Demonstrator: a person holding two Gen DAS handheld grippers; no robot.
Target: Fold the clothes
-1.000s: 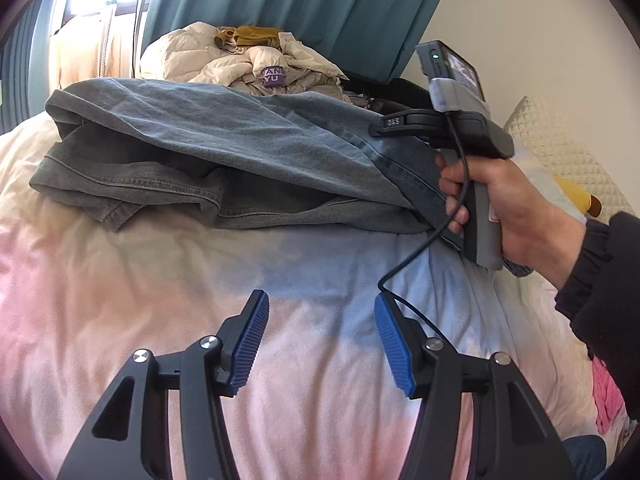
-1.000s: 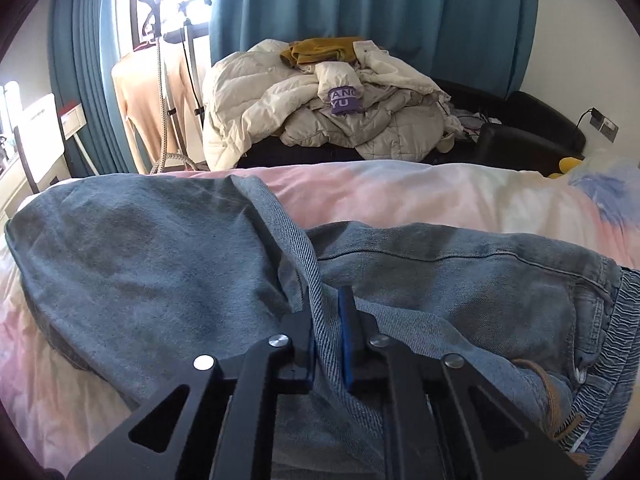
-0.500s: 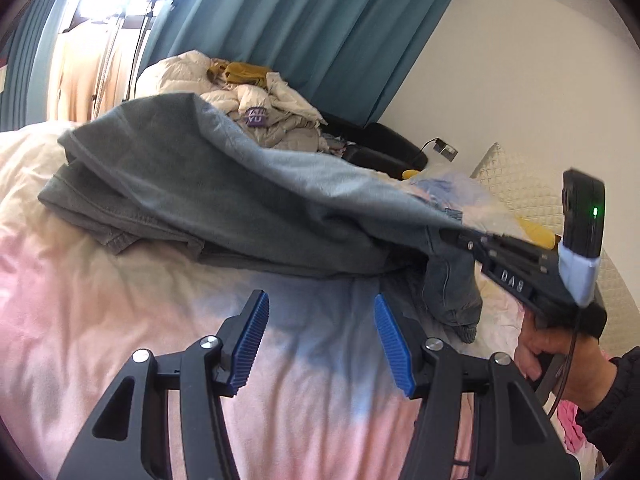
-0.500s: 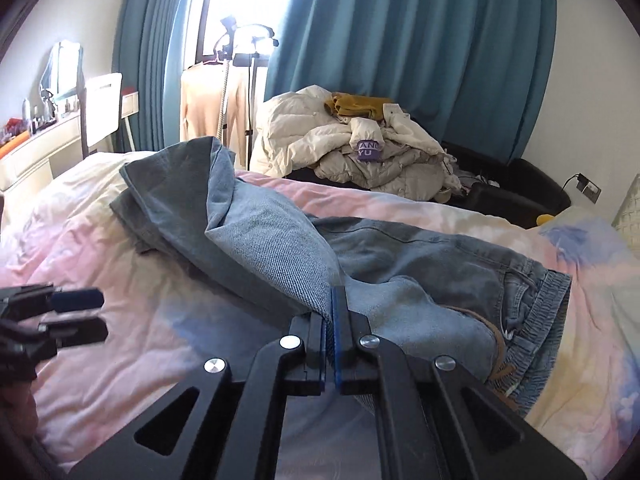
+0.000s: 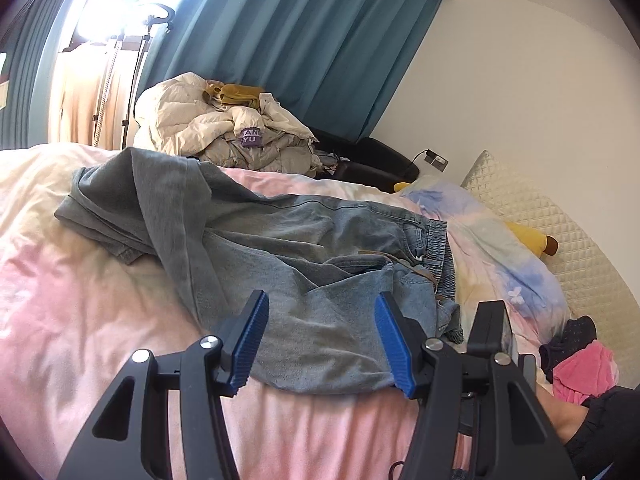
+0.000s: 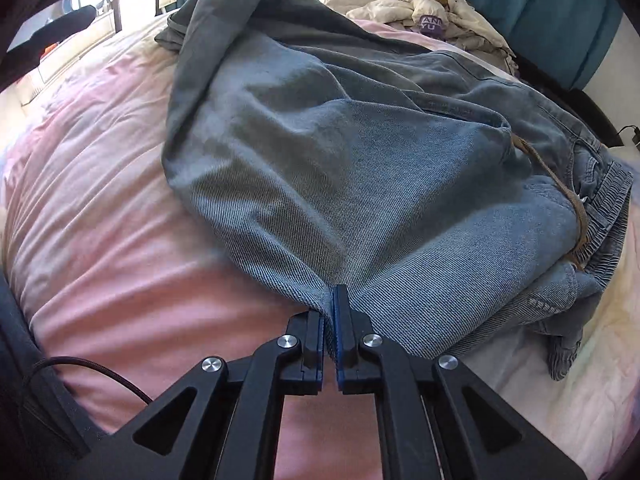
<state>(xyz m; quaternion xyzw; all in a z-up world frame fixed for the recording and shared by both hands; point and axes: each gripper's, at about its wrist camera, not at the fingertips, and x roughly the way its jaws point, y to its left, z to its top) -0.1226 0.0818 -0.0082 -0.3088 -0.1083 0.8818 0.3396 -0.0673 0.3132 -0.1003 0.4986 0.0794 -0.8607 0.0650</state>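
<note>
Jeans (image 5: 304, 240) on the pink duvet (image 5: 80, 320), one leg doubled over toward the waistband.

Largest first: the duvet carries the jeans, rumpled, elastic waistband (image 5: 438, 240) toward the pillow (image 5: 532, 224). A second ago you were lifting that leg high; it now lies drawn across the other, its hem at the near edge, so one fold looks laid though not smoothed. Your right gripper (image 6: 334, 328) is clenched on that hem; your left gripper (image 5: 316, 344) hovers just before the denim, jaws spread, gripping nothing. No containers in view; the heaped jackets (image 5: 224, 136) sit loose behind the bed.
</note>
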